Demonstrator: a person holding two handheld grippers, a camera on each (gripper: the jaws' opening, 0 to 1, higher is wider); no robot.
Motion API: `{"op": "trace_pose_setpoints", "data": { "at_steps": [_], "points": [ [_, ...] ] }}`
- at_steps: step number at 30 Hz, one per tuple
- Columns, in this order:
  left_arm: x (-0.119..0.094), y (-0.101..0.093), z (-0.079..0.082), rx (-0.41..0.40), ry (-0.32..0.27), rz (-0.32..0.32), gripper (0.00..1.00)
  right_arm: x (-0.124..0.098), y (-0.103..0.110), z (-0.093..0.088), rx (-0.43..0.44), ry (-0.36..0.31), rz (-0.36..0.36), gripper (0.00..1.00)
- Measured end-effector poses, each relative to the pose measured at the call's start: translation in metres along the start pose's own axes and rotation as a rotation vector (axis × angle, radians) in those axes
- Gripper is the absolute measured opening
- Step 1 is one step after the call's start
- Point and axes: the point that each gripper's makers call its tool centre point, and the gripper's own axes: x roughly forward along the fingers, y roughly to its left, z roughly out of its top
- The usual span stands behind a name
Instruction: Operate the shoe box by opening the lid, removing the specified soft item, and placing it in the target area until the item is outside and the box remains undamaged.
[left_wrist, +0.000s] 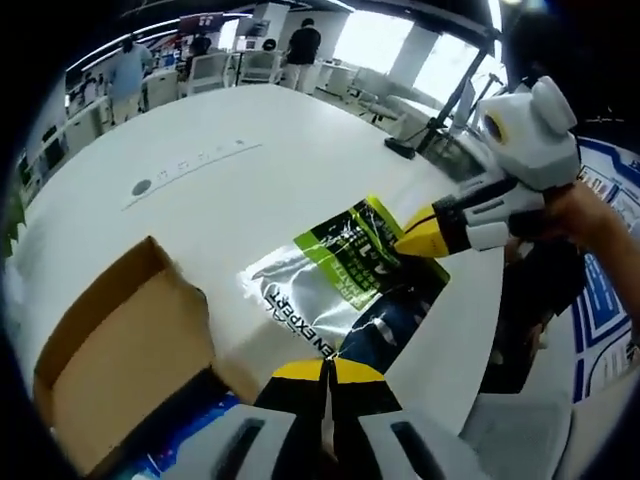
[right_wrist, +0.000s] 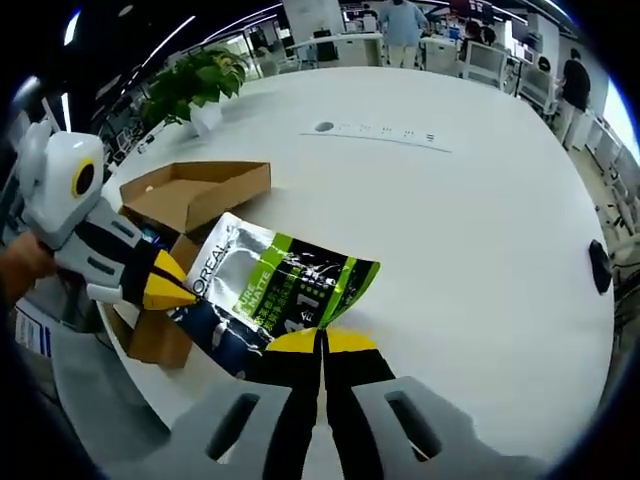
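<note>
While both grippers pinch the shiny sachet (right_wrist: 275, 290) at opposite ends, a diverging pull could tear it or drop it short of the bench (right_wrist: 480, 220). At lower centre of each view, right gripper (right_wrist: 322, 345) and left gripper (left_wrist: 328, 372) have jaws shut on it; the open box (left_wrist: 120, 350) sits lower left.

pouch (right_wrist: 280, 290) on table (right_wrist: 470, 230), beside open box (right_wrist: 190, 195).
</note>
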Motion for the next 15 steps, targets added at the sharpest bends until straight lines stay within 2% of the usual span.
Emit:
{"op": "trace_pose_setpoints", "data": {
  "at_steps": [8,15],
  "points": [
    [0.015,0.004,0.001,0.036,0.061,0.012,0.0,0.012,-0.009,-0.002,0.017,0.001,-0.015,0.0],
    [0.027,0.007,-0.006,0.111,0.127,0.025,0.0,0.023,-0.013,-0.003,0.036,-0.003,-0.008,0.0]
  ]
}}
